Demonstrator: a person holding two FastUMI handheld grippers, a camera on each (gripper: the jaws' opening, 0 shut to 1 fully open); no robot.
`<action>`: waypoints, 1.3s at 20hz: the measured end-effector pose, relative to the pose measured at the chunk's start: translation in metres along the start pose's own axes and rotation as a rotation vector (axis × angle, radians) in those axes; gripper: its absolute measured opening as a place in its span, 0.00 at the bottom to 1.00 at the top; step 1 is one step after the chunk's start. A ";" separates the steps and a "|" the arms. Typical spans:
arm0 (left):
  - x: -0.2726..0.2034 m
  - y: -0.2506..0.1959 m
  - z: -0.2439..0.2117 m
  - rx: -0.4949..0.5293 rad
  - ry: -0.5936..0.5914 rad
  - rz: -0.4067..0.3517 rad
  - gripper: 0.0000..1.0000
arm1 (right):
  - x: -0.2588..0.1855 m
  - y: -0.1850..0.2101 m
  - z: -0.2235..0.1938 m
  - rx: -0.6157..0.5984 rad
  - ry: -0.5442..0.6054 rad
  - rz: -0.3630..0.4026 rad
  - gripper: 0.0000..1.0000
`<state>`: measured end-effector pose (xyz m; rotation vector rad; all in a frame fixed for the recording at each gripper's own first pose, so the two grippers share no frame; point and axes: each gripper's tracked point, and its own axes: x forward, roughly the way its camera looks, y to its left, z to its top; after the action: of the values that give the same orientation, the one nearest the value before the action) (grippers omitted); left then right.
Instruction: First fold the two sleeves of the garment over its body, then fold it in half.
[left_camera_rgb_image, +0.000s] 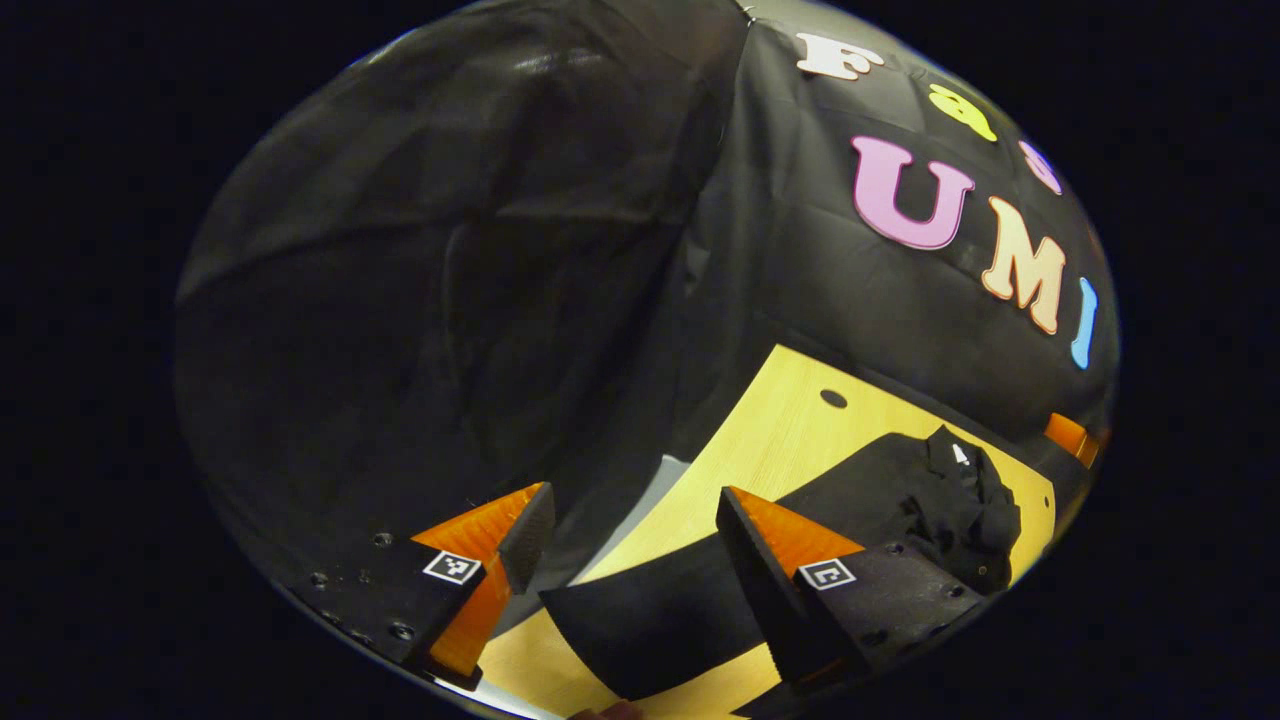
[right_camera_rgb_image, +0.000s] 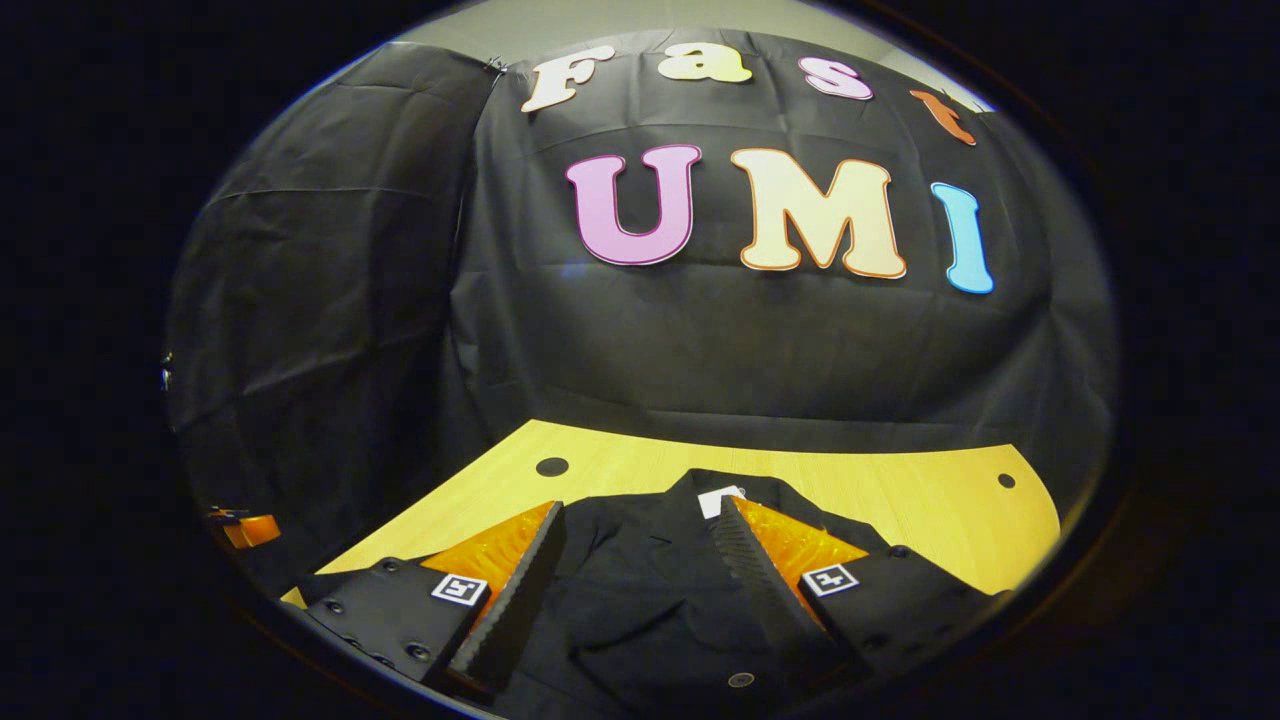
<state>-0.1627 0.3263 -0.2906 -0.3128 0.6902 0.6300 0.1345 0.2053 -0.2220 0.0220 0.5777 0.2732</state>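
Note:
A black garment lies on the yellow wooden table, collar and white label toward the back wall. My right gripper hovers open above the garment's chest, its fingers either side of the collar area. In the left gripper view one black sleeve stretches flat across the table toward me, and the garment's body looks bunched farther right. My left gripper is open just above that sleeve, nothing between its fingers. The left gripper's orange part shows at the far left.
The table has round holes near its back corners. Black cloth walls close off the back and left side. An orange bit of the right gripper sits beyond the garment. Bare wood lies behind the collar.

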 end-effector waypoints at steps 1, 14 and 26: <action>0.004 0.002 -0.010 0.001 0.020 0.003 0.98 | -0.001 -0.002 -0.002 -0.002 0.009 -0.005 0.98; 0.004 -0.011 -0.104 0.190 0.206 0.036 0.96 | -0.016 -0.024 -0.009 -0.037 0.027 -0.023 0.97; -0.009 -0.043 -0.082 0.196 0.116 -0.036 0.00 | -0.052 -0.064 -0.011 -0.012 -0.019 0.000 0.97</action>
<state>-0.1814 0.2513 -0.3419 -0.1809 0.8494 0.5084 0.1024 0.1292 -0.2094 0.0135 0.5575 0.2764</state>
